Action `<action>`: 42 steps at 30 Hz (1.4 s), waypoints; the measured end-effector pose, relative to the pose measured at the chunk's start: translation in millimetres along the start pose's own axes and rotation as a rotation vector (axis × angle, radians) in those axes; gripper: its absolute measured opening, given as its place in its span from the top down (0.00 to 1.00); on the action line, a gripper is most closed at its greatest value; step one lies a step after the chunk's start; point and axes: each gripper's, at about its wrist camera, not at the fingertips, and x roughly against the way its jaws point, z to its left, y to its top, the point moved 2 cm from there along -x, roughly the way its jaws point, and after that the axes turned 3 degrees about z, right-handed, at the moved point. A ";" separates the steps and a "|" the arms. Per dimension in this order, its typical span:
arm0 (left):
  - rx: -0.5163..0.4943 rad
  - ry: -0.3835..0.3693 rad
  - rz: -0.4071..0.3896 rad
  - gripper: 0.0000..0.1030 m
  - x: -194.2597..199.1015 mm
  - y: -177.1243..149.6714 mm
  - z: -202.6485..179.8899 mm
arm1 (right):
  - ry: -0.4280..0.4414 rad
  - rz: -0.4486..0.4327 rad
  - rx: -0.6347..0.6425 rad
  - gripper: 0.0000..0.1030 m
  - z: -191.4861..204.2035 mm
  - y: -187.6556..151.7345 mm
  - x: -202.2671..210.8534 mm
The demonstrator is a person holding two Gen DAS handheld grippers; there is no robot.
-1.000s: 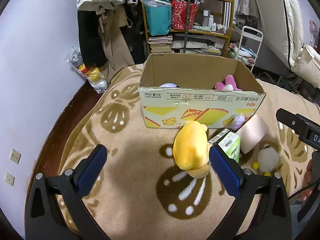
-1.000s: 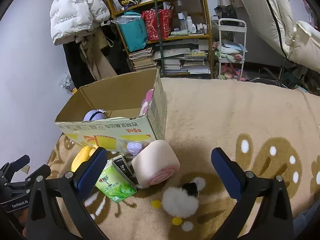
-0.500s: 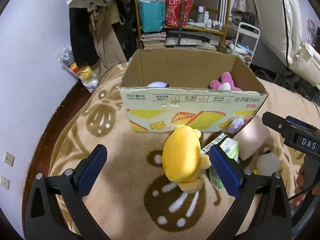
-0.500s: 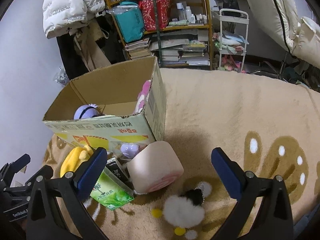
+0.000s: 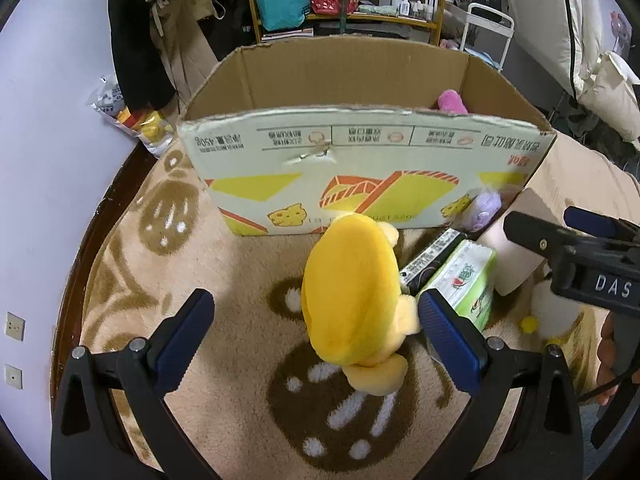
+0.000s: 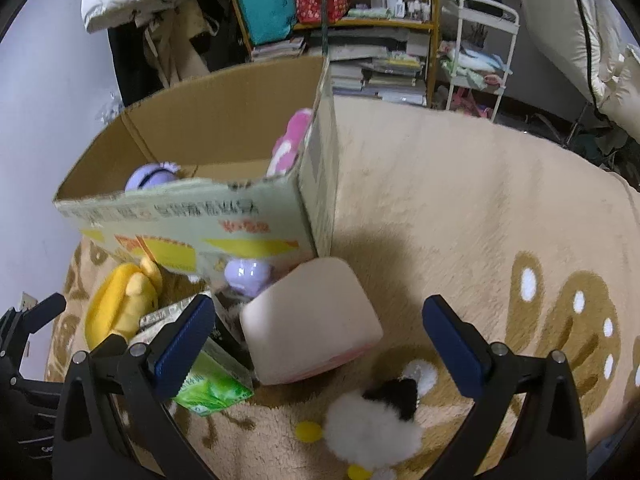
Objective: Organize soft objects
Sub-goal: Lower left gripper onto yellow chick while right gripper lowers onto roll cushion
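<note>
Left gripper [image 5: 314, 330]: jaws released, straddling the yellow plush [image 5: 352, 292], which stands on the carpet [image 5: 224, 272] just near of the cardboard box [image 5: 360, 168]. Right gripper [image 6: 318, 340]: jaws released, above the pink cushion [image 6: 312, 326] beside the green pack [image 6: 212, 388].

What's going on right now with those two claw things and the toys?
Left gripper open, straddling yellow plush. Right gripper open over pink cushion. Cardboard box right behind; green tissue pack crowds the plush.
</note>
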 end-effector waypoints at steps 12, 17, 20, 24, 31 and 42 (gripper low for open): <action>-0.013 -0.020 0.045 0.02 -15.1 -5.3 -2.4 | 0.008 0.087 0.036 0.10 7.0 -7.4 -15.9; -0.012 -0.004 0.058 0.03 -21.5 -7.1 -1.4 | 0.006 0.093 0.027 0.12 5.6 -6.9 -17.9; 0.000 -0.004 0.068 0.03 -24.5 -8.5 0.7 | 0.000 0.098 0.031 0.13 6.5 -7.0 -17.9; 0.023 -0.013 0.067 0.03 -26.1 -8.7 4.4 | 0.006 0.107 0.021 0.13 6.7 -5.6 -17.8; 0.006 -0.029 0.106 0.31 -38.5 -12.5 2.5 | 0.000 0.117 0.008 0.21 1.9 -5.0 -19.3; 0.042 -0.060 0.105 0.37 -38.4 -12.8 6.3 | -0.008 0.117 0.022 0.46 1.6 -5.0 -19.3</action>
